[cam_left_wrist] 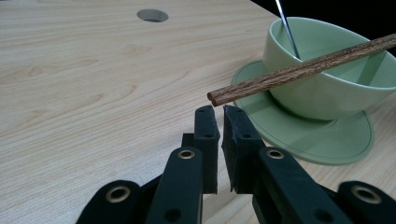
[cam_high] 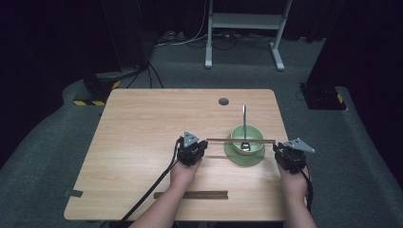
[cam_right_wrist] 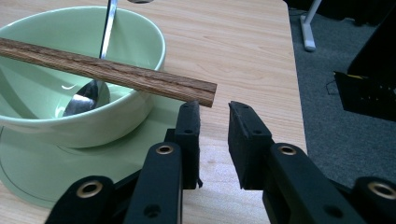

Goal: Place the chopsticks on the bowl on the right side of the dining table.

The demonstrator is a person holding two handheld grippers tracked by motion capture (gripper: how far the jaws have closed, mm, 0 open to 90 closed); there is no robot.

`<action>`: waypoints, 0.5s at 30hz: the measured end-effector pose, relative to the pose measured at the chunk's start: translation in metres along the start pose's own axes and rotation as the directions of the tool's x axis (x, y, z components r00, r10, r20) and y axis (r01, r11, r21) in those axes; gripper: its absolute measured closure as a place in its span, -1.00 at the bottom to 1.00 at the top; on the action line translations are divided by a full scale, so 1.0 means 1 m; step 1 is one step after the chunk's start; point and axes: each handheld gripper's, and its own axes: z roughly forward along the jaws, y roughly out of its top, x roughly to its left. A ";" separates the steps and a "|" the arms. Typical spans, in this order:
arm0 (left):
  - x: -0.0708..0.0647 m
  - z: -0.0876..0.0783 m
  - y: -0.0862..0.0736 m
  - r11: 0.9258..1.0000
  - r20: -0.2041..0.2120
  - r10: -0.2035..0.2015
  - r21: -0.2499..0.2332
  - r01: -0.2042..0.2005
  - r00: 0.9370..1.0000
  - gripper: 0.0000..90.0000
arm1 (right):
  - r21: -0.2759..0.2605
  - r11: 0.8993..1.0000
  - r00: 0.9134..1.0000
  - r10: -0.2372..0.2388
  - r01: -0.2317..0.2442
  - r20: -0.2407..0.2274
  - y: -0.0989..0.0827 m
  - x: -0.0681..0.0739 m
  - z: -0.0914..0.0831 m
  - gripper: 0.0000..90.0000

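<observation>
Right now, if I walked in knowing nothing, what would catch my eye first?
Probably the green bowl on its matching saucer, right of the table's middle, with a pair of wooden chopsticks laid level across its rim and a metal spoon leaning inside. A hand-held black claw sits at either end of the chopsticks: left claw, right claw. Another dark wooden stick lies near the front edge.

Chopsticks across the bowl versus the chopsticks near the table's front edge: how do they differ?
The chopsticks across the bowl rest raised on the green bowl's rim, between the left gripper and right gripper. The chopsticks near the front edge lie flat on the table, partly hidden by the left forearm. The first pair crosses above a spoon; the second touches no dish. Both are dark brown wood, lying crosswise.
</observation>
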 end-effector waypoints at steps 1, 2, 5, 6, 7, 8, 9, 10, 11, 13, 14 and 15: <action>0.000 0.000 0.000 1.000 0.001 0.000 -0.002 0.000 1.000 0.86 | -0.001 1.000 1.000 -0.002 0.002 0.000 0.000 0.000 0.000 0.65; 0.000 0.000 0.000 1.000 0.002 0.001 -0.004 -0.001 1.000 0.86 | -0.002 1.000 1.000 -0.003 0.003 -0.001 0.000 0.000 0.000 0.66; 0.000 -0.001 0.000 1.000 0.002 0.003 -0.003 -0.003 1.000 0.86 | -0.001 1.000 1.000 -0.002 0.002 -0.002 -0.001 0.000 0.000 0.66; -0.001 0.000 0.000 1.000 0.001 0.002 -0.002 -0.002 1.000 0.86 | -0.001 1.000 1.000 -0.003 0.003 -0.002 -0.001 0.000 0.000 0.65; -0.001 0.000 0.000 1.000 0.002 0.001 -0.002 -0.001 1.000 0.86 | -0.002 1.000 1.000 -0.004 0.004 -0.003 -0.001 0.000 0.000 0.65; -0.001 0.000 0.000 1.000 0.002 0.002 -0.002 -0.002 1.000 0.86 | -0.003 1.000 1.000 -0.004 0.004 -0.004 -0.001 0.000 -0.001 0.65; -0.001 0.000 0.000 1.000 0.003 0.001 -0.002 -0.001 1.000 0.86 | -0.004 1.000 1.000 -0.004 0.004 -0.003 -0.001 0.000 -0.001 0.65; -0.001 0.000 0.000 1.000 0.003 0.001 -0.002 -0.001 1.000 0.86 | -0.003 1.000 1.000 -0.003 0.003 -0.002 0.000 0.000 -0.001 0.65; -0.001 0.001 0.000 1.000 0.004 0.001 -0.002 -0.001 1.000 0.85 | -0.004 1.000 1.000 -0.003 0.003 -0.001 0.000 0.000 -0.001 0.65; -0.001 0.001 0.000 1.000 0.003 0.000 -0.002 0.000 1.000 0.85 | -0.005 1.000 1.000 -0.003 0.003 -0.001 0.000 -0.001 -0.001 0.66; -0.001 0.001 0.000 1.000 0.003 -0.001 -0.002 0.001 1.000 0.84 | -0.005 1.000 1.000 -0.003 0.003 -0.001 0.000 -0.001 -0.001 0.66; -0.001 0.001 0.000 1.000 0.002 -0.002 -0.002 0.002 1.000 0.84 | -0.005 1.000 1.000 -0.004 0.004 -0.001 0.000 -0.001 -0.001 0.66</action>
